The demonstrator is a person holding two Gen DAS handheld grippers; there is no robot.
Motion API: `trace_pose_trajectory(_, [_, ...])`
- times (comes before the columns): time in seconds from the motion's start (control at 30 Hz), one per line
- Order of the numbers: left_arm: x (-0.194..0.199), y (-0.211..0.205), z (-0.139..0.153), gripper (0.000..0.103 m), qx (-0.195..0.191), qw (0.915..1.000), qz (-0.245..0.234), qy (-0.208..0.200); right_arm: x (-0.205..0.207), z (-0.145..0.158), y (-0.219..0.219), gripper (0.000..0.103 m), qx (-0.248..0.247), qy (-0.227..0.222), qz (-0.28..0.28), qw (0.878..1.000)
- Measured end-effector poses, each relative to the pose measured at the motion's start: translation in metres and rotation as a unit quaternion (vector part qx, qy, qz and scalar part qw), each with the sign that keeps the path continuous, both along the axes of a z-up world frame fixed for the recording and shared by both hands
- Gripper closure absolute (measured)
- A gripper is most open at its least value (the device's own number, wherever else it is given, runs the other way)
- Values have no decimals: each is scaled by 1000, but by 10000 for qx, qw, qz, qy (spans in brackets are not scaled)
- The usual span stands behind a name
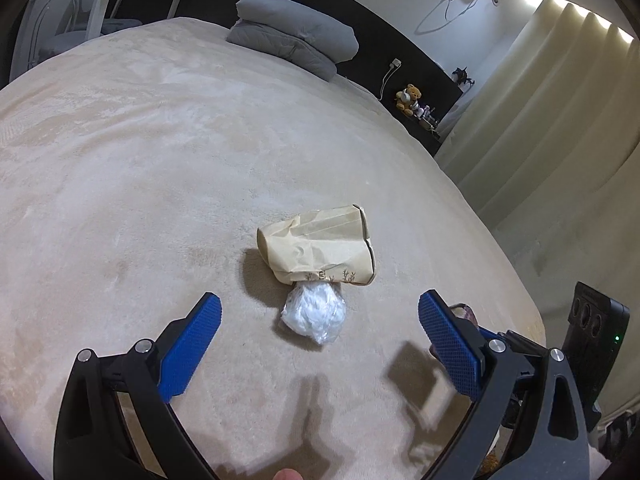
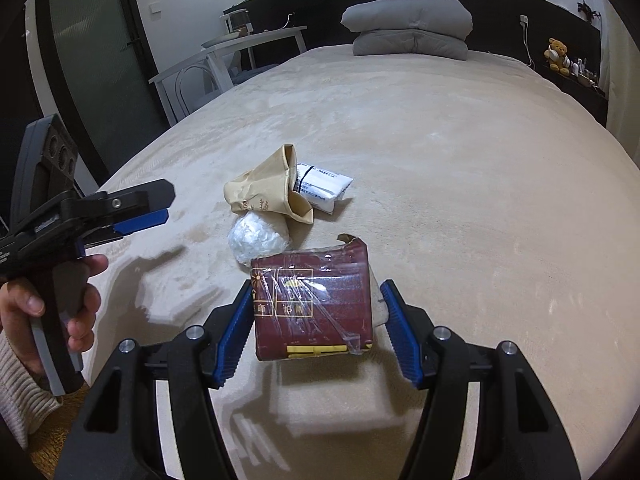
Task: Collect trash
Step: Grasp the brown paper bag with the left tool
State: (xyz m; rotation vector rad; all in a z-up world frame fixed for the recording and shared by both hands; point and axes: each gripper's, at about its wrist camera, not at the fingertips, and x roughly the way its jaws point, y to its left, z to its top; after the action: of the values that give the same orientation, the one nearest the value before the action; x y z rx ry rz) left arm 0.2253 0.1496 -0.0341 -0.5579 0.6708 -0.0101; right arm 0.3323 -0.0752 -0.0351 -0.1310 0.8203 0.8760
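Nearest the camera, the right gripper point(image 2: 316, 320) is clamped on a dark red carton point(image 2: 314, 304) wrapped in loose clear film, lifted just clear of the beige bed point(image 2: 460, 160). The carton looks light and crushable, its torn top corner already dented; its flat sides give the pads the firmest hold, while the film may slip. Beyond it lie a crumpled plastic ball point(image 2: 258, 240), a creased paper bag point(image 2: 268, 192) and a white printed packet point(image 2: 322, 188), clustered and touching. All seem soft and light. The left gripper point(image 1: 320, 320) hangs above the ball, jaws spread wide and empty. Open blanket surrounds the pile on every side; the bed's edge drops away behind the person's hand point(image 2: 60, 300).
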Motion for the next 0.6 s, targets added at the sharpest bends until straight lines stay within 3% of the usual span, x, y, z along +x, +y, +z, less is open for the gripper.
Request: trace_pose_trajectory(0.6, [70, -19, -27, 6, 317, 9990, -20, 312, 2, 6, -24, 41, 182, 96, 50, 9998])
